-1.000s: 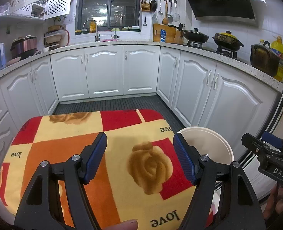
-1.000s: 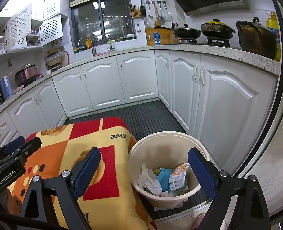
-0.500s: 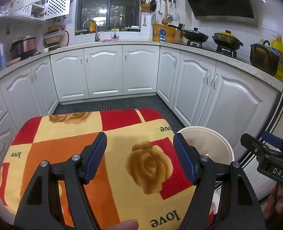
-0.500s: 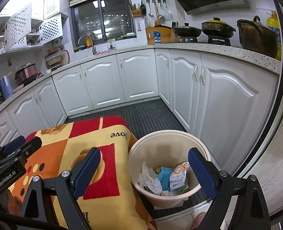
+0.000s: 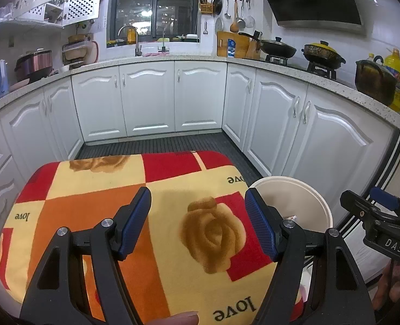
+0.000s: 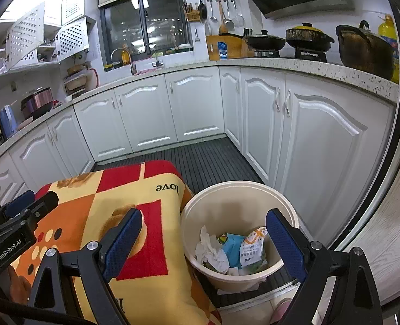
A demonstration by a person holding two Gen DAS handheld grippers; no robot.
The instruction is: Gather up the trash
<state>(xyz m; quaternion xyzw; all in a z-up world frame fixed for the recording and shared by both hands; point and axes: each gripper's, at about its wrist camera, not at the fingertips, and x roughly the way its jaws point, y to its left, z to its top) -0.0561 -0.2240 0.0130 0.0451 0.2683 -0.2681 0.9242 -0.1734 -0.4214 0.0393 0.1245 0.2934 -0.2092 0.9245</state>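
Since the bin point(image 6: 239, 233), trash already inside, sits just right of the blanket point(image 5: 135, 211), my right gripper point(image 6: 202, 239) hovers nearer it; my left gripper point(image 5: 197, 222) over the blanket; both wide open, empty.

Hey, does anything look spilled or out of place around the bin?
Nothing stands out. The trash sits inside the upright cream bin, none on the patterned cloth or the dark floor mat.

cloth-covered table point(image 5: 97, 211) top bare, free to cross; bin point(image 6: 254, 192) mouth open just beside its edge; white cabinets point(image 6: 321, 146) close behind bin.
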